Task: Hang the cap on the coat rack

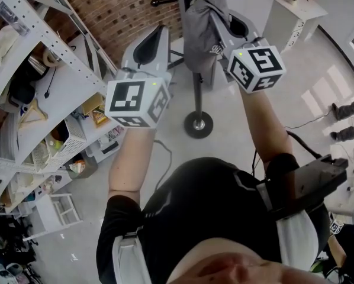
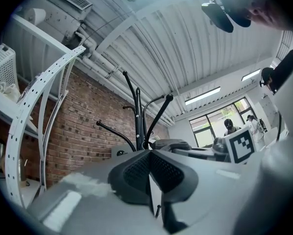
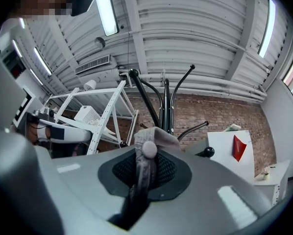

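Note:
The grey cap (image 1: pixel 202 18) hangs bunched from my right gripper (image 1: pixel 219 23), close against the upper part of the black coat rack (image 1: pixel 197 93). In the right gripper view the cap's cloth (image 3: pixel 145 165) is pinched between the two pads, its top button showing, and the coat rack's curved hooks (image 3: pixel 165 104) rise just beyond it. My left gripper (image 1: pixel 155 35) is held up beside the rack, to the left of the cap. Seen from the left gripper view, that left gripper (image 2: pixel 149 173) has its pads together with nothing between them, and the rack's hooks (image 2: pixel 139 114) stand ahead.
White metal shelving (image 1: pixel 44 93) loaded with several items fills the left side, against a brick wall (image 1: pixel 118 10). The rack's round base (image 1: pixel 198 123) rests on the floor. A white cabinet (image 1: pixel 292 18) stands at the back right. Another person's legs (image 1: pixel 348 120) lie at the right edge.

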The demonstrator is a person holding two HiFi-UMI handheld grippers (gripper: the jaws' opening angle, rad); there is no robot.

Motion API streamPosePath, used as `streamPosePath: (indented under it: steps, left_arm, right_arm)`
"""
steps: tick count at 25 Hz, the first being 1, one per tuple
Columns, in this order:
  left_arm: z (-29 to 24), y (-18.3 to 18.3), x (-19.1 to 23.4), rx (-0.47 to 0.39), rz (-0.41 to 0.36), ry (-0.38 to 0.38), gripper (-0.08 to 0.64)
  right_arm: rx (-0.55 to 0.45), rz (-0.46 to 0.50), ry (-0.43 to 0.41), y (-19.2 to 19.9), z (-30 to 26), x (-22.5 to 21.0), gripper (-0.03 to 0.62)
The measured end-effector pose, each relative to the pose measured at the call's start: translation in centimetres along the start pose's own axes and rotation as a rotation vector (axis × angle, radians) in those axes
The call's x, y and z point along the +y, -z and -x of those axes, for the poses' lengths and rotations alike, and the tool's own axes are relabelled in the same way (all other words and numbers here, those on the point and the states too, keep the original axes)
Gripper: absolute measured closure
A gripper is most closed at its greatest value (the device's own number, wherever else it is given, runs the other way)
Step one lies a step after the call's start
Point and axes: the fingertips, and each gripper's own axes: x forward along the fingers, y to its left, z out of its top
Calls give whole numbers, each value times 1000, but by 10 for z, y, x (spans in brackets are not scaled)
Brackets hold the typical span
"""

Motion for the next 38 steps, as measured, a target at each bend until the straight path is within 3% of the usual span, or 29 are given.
streamPosePath:
  steps: [23, 38]
  left_arm:
    - [1, 40, 0, 59, 51, -13, 571]
    - [11, 60, -8, 85, 77, -13, 571]
  right_arm:
    - [145, -43, -3, 88, 1, 2, 558]
    - [191, -28, 7, 116, 10, 0, 531]
